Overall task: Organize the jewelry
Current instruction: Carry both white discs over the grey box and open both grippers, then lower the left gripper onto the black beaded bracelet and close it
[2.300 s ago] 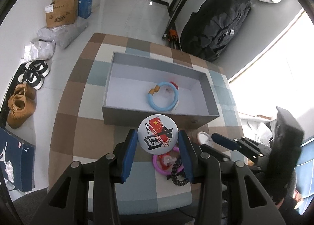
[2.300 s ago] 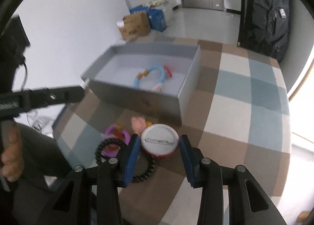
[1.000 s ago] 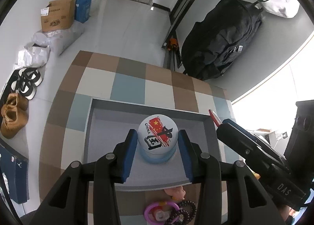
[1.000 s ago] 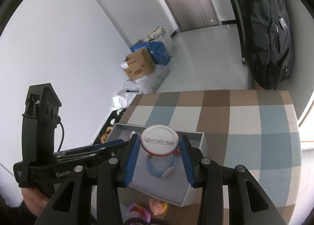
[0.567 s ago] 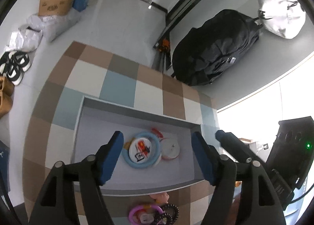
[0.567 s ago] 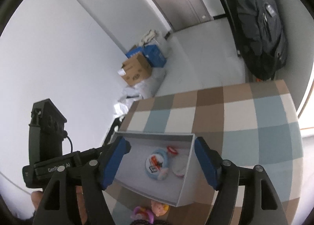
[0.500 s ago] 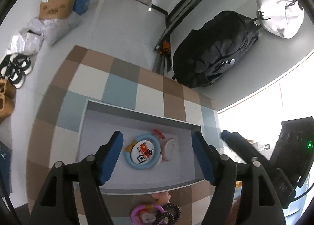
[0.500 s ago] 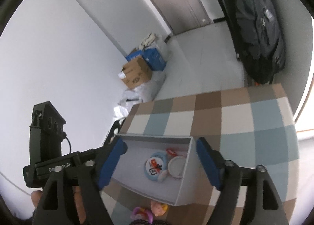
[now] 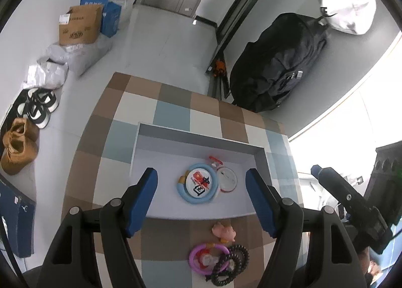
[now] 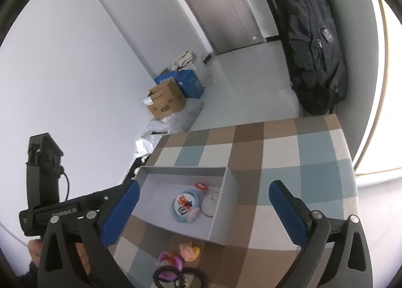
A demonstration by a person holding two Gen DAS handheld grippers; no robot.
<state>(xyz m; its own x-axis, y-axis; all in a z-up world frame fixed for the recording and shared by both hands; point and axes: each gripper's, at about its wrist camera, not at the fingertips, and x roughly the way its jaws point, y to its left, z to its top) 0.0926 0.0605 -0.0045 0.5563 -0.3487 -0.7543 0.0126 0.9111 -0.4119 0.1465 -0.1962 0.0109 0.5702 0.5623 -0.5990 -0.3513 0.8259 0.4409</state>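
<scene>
- My left claw (image 9: 201,200) hangs above the grey box (image 9: 198,134), jaws wide apart, nothing between them.
- My right claw (image 10: 201,210) has just been opening and now gapes its widest, empty too.
- The flag badge (image 9: 200,183) lies inside the blue ring (image 9: 183,193) on the box floor; the white badge (image 9: 227,182) lies face down, touching the ring.
- On the checked tabletop (image 9: 173,114), near the box's front wall: a pink figure (image 9: 224,231), a purple ring (image 9: 194,255) and black bead bracelets (image 9: 235,261).
</scene>
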